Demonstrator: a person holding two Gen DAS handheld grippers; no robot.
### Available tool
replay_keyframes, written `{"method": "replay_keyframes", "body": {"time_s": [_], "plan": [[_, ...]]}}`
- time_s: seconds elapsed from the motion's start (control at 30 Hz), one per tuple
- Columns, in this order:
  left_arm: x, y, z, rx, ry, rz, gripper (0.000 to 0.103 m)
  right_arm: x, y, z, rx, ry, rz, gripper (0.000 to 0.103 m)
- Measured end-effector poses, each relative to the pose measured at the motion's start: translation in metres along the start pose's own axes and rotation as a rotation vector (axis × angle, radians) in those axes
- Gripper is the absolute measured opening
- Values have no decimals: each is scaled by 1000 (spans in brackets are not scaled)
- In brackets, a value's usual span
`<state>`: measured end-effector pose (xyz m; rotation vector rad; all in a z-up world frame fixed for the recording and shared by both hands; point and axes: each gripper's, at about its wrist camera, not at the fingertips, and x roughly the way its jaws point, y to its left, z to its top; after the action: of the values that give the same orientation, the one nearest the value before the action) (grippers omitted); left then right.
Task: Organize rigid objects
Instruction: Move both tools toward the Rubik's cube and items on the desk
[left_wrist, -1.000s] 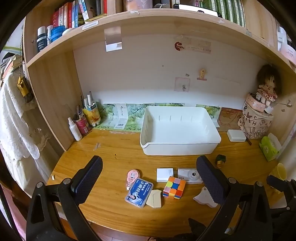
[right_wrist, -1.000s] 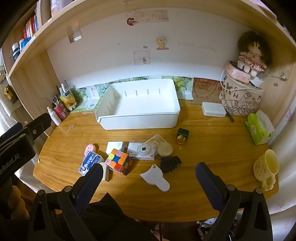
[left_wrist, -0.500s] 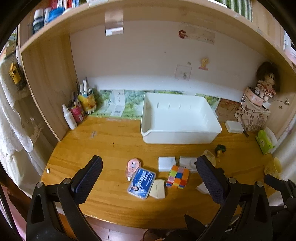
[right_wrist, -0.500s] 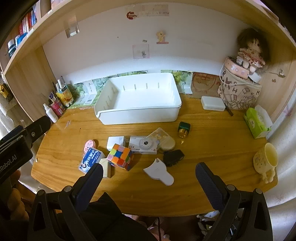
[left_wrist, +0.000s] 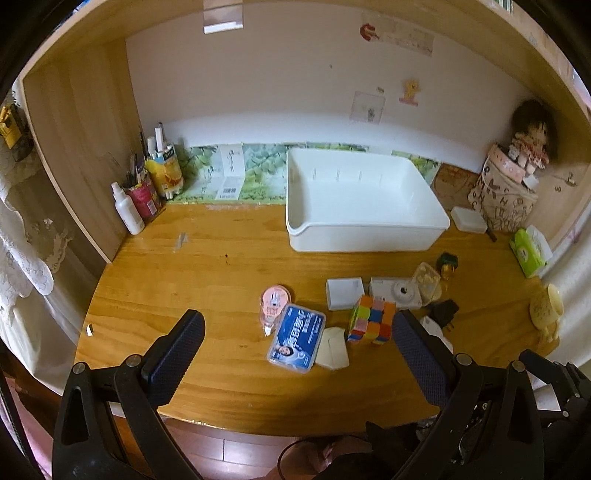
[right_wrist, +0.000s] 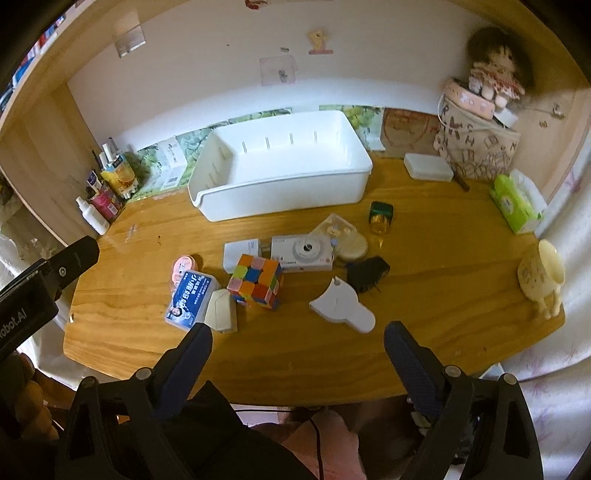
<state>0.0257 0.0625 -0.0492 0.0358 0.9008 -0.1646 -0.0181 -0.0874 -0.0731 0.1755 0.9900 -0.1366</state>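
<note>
Clutter sits in a loose row on the desk (left_wrist: 155, 280), all of it in front of the empty white bin (left_wrist: 364, 201) by the back wall; nothing is in the bin yet.

From left to right in the left wrist view: a pink tape roller (left_wrist: 274, 302), a blue case (left_wrist: 297, 338), a cream wedge (left_wrist: 334, 349), a white box (left_wrist: 344, 292), the cube (left_wrist: 371, 319), a camera (left_wrist: 397, 292), a black plug (left_wrist: 445, 312) and a small green bottle (left_wrist: 448, 263).

Against a second ago, both cameras now look steeper at the desk and the items fill more of each view, so both hands have come down and forward toward the pile.

The left gripper (left_wrist: 295, 363) hangs wide open and empty, with the blue case and wedge lying between its fingers' lines. The right gripper (right_wrist: 297, 360) is also open and empty; its jaws have just been closing slightly, with nothing between them, above the white flat tool (right_wrist: 341, 308).

This looks like the approach to a first pick, with sorting yet to begin.
</note>
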Motion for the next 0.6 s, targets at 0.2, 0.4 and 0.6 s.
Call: {"method": "replay_keyframes", "body": {"time_s": [0.2, 0.4, 0.6], "plan": [[12, -2, -3, 15, 60, -3, 101, 6, -3, -6, 44, 36, -8, 94], [25, -12, -3, 16, 119, -14, 101, 14, -14, -9, 82, 76, -10, 91], [40, -33, 0, 21, 182, -28, 101, 22, -35, -6, 106, 107, -18, 90]]}}
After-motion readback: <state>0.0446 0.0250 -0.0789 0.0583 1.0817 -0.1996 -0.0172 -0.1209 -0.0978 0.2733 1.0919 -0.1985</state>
